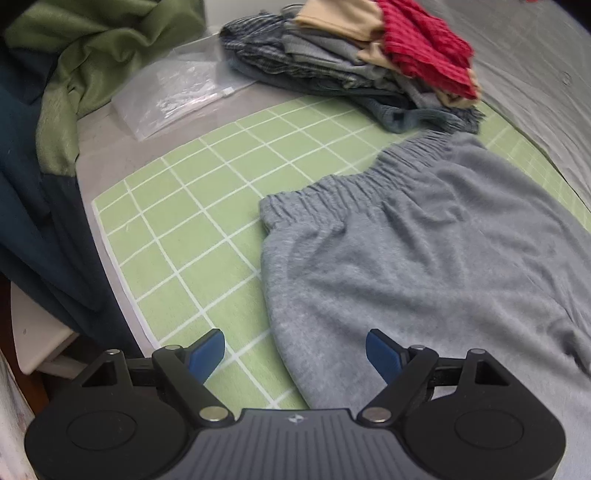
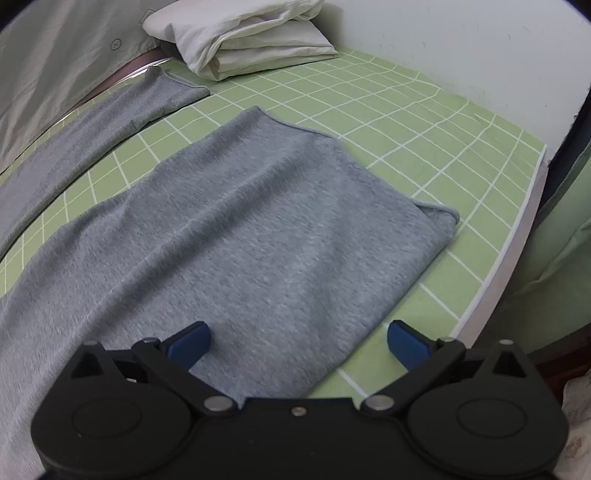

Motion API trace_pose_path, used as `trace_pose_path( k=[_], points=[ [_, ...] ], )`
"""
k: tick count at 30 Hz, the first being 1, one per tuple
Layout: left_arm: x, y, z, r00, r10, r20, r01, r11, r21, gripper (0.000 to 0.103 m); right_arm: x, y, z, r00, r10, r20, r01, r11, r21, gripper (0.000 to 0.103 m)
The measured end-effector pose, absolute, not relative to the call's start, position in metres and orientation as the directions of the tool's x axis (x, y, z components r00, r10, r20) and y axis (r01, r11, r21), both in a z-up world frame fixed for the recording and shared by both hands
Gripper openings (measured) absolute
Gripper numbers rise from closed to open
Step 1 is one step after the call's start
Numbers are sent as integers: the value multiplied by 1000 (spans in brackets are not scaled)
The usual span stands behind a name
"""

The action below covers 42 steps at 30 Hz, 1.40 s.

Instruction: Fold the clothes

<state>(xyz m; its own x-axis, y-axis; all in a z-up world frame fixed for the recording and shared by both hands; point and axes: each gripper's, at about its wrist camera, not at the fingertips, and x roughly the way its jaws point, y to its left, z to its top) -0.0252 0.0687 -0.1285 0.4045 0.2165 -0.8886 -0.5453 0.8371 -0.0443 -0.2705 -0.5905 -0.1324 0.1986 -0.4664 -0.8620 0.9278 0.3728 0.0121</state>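
The left gripper [image 1: 295, 350] is hanging over the green mat [image 1: 192, 221] with its jaws standing wide and nothing between the pads; its left finger [image 1: 207, 352] is showing over bare mat, its right finger [image 1: 382, 354] over the grey pants [image 1: 424, 266]. The pants are lying flat on the mat, the elastic waistband [image 1: 354, 188] facing far-left. Far of them a pile of clothes [image 1: 354, 66] is sitting, a red knit [image 1: 424, 48] on top, with a clear bag [image 1: 177, 88] to its left.

The right gripper [image 2: 299, 341] is also gaping wide, gripping nothing, above the near pant leg [image 2: 258, 229], which is folded at its right end. A 2nd leg [image 2: 110, 122] is stretching far-left. White folded bedding [image 2: 243, 33] is lying at the far edge.
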Motion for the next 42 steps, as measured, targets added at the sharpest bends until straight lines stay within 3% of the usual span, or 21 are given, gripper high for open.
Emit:
trace_pose_path(
  k=[3,5,6,7,8,9,10,11,12,19,24,28,35,42],
  points=[
    [-20,76,-133,402,203,-893,-570,818,-71,84,-273,-596,-132,176,-475,-862,947,321,17,101],
    [-18,78,-134,407,201,-891,-574,815,-78,82,-275,-598,-129,168,-491,-855,955,297,18,95],
    [-18,77,-133,416,202,-887,-569,819,-80,76,-276,-599,-127,166,-500,-850,957,288,17,84],
    [-18,77,-132,427,200,-882,-565,821,-87,71,-278,-599,-125,164,-510,-845,960,280,17,59],
    [-18,76,-132,433,195,-880,-565,820,-96,59,-279,-600,-123,169,-516,-840,960,279,22,44],
    [-18,76,-132,436,187,-880,-572,813,-110,41,-279,-601,-121,185,-518,-835,957,288,34,21],
    [-18,76,-132,438,180,-881,-579,806,-124,31,-280,-602,-119,202,-520,-830,954,297,45,7],
    [-18,76,-132,442,171,-881,-585,799,-139,10,-281,-603,-117,218,-522,-825,950,307,57,4],
    [-18,76,-131,458,141,-877,-572,802,-170,1,-282,-604,-115,234,-523,-819,946,316,68,3],
    [-29,83,-98,550,169,-818,-582,780,-230,0,-291,-601,-78,310,-612,-727,939,319,131,2],
    [-56,88,-69,568,262,-780,-587,794,-161,1,-280,-580,-43,336,-687,-644,909,415,32,2],
    [-77,95,-70,514,315,-797,-638,762,-110,1,-286,-573,-42,315,-695,-646,914,406,10,2],
    [-74,87,-59,538,322,-779,-671,723,-164,1,-282,-585,-39,330,-693,-641,917,396,44,2],
    [-26,60,-41,575,339,-744,-647,746,-160,1,-232,-611,-25,352,-737,-578,901,433,-4,2]
  ],
)
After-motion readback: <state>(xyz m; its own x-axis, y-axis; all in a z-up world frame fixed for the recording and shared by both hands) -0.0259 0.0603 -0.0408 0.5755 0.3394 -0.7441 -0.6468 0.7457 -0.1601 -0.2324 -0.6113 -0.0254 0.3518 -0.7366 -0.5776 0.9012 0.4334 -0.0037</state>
